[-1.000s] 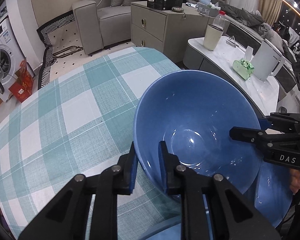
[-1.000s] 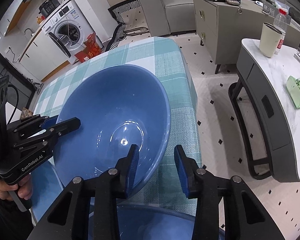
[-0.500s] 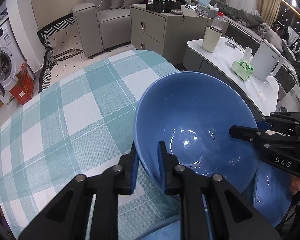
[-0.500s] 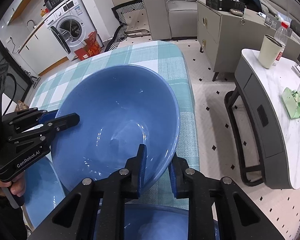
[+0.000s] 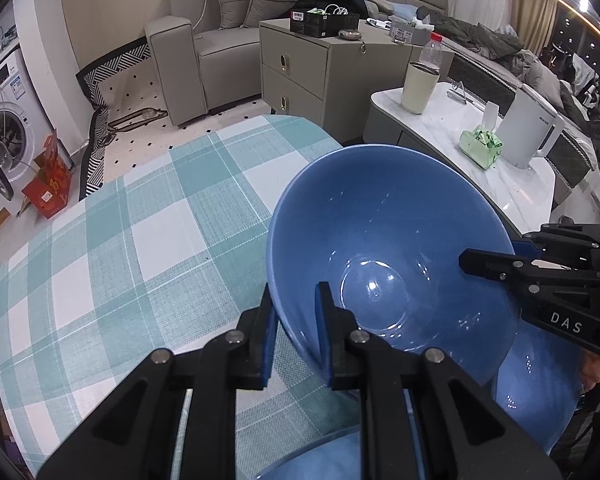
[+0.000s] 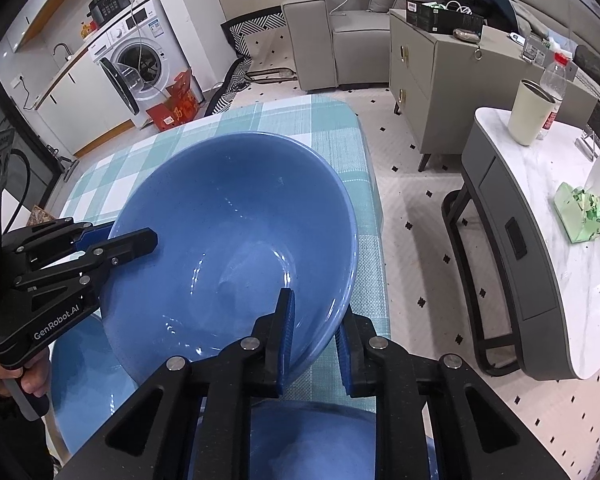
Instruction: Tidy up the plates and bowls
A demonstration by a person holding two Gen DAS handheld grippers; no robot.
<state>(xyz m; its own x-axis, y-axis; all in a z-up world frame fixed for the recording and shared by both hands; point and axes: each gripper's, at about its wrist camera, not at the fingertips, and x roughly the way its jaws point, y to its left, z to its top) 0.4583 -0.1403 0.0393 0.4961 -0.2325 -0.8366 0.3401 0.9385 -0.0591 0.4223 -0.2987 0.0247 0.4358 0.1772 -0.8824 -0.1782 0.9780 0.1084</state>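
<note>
A large blue bowl (image 5: 388, 256) is held above the checked tablecloth (image 5: 120, 248), gripped on opposite rims by both grippers. My left gripper (image 5: 294, 332) is shut on its near rim in the left wrist view. My right gripper (image 6: 314, 332) is shut on the rim in the right wrist view, where the bowl (image 6: 228, 240) fills the middle. The left gripper also shows in the right wrist view (image 6: 132, 244), and the right gripper in the left wrist view (image 5: 488, 260). More blue dishes lie below: one (image 5: 540, 396) under the bowl's right side and another (image 6: 320, 436) at the bottom edge.
The table with the teal and white cloth (image 6: 364, 184) ends close to the right. Beyond it stand a marble side table (image 5: 480, 160) with a kettle (image 5: 532, 132), a tumbler (image 5: 418, 88) and a tissue pack (image 5: 480, 146), a grey cabinet (image 5: 324, 64) and a sofa (image 5: 196, 52).
My right gripper has closed on the bowl's rim, having stood open around it a second ago. The bowl has risen slightly and tilted. The left gripper keeps its hold.
</note>
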